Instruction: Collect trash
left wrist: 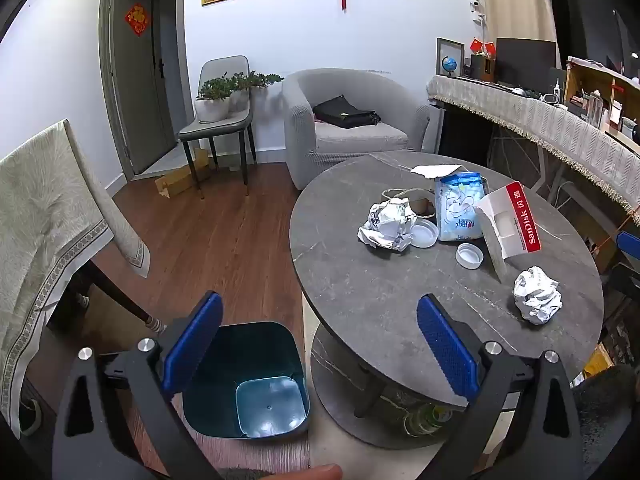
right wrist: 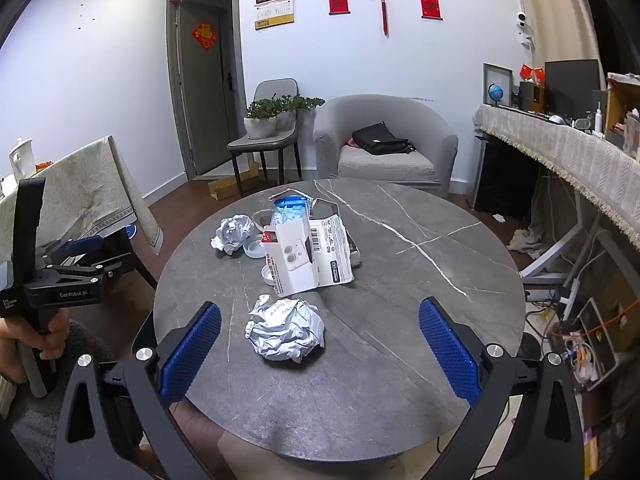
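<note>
Trash lies on a round grey marble table (right wrist: 400, 280): a near crumpled paper ball (right wrist: 285, 329) (left wrist: 537, 294), a far crumpled ball (right wrist: 233, 233) (left wrist: 387, 222), an opened white SanDisk box (right wrist: 306, 254) (left wrist: 508, 224), a blue-and-white packet (left wrist: 459, 208), and two white lids (left wrist: 470, 255) (left wrist: 423, 233). A dark teal bin (left wrist: 250, 380) stands on the floor left of the table, empty. My left gripper (left wrist: 318, 348) hangs open above the bin and the table's edge. My right gripper (right wrist: 320, 350) is open, with the near paper ball just ahead between its fingers, untouched.
A cloth-covered table (left wrist: 48, 220) stands at left, a grey armchair (left wrist: 348, 120) with a black bag and a chair with potted plants at the back. A long cloth-draped desk (right wrist: 568, 148) runs along the right. Cables and boxes crowd the floor at right. A lower shelf sits under the round table.
</note>
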Motion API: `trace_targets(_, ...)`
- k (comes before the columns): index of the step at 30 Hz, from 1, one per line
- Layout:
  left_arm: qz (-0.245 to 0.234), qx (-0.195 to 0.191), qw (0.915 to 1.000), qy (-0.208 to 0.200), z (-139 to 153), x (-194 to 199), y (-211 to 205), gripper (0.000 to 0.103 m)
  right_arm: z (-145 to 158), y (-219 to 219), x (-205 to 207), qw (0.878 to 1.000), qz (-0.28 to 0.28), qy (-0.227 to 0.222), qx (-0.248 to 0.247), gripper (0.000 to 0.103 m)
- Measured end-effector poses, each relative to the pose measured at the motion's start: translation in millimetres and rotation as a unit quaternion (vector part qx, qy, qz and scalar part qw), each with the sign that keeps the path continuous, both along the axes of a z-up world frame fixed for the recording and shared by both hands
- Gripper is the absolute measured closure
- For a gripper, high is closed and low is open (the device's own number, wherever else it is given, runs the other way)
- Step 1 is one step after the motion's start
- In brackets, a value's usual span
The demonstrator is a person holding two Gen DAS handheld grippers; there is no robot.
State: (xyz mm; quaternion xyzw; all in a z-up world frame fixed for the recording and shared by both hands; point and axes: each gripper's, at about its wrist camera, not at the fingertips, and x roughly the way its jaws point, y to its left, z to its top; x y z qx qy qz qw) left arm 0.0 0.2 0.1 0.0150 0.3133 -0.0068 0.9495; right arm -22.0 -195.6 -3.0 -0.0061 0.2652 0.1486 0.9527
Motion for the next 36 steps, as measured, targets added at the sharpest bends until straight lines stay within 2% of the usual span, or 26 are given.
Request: trace_targets(36,0.0,0.005,1.0,-0.002,0.0,-0.2,-0.5,0.004,0.3,0.0,0.7,1.0,-0.001,0.001,0.005,0.003)
